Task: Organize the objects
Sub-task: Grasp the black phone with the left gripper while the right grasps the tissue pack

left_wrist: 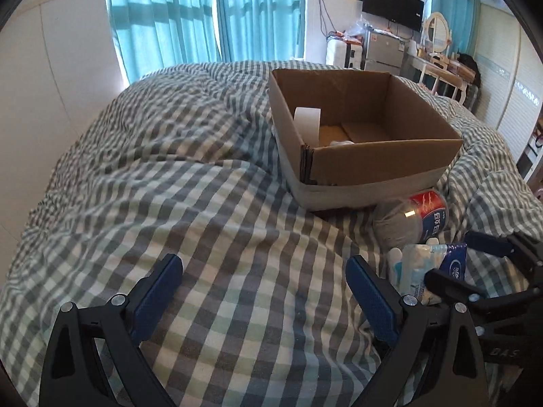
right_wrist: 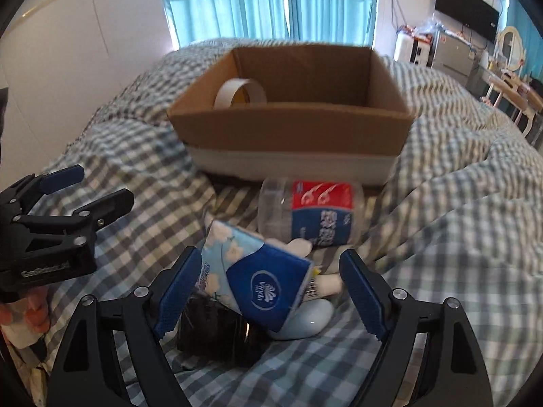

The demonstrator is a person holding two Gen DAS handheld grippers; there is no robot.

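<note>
An open cardboard box (left_wrist: 380, 159) (right_wrist: 292, 129) sits on the checked bed with a white tape roll (left_wrist: 307, 123) (right_wrist: 239, 93) inside. In front of it lie a clear jar with a red and blue label (right_wrist: 315, 215) (left_wrist: 420, 212), a blue tissue pack (right_wrist: 258, 278) (left_wrist: 424, 268), a pale blue object (right_wrist: 305, 318) and a black object (right_wrist: 217, 329). My right gripper (right_wrist: 271, 288) is open, its fingers either side of the tissue pack. My left gripper (left_wrist: 264, 281) is open and empty over bare bedding, left of the pile; it also shows in the right wrist view (right_wrist: 91, 186).
The checked duvet (left_wrist: 169, 186) is rumpled, with a raised fold to the right (right_wrist: 475, 203). Teal curtains (left_wrist: 203, 13), a white wall, a TV (left_wrist: 393, 3), fridge and dressing table (left_wrist: 441, 68) stand beyond the bed.
</note>
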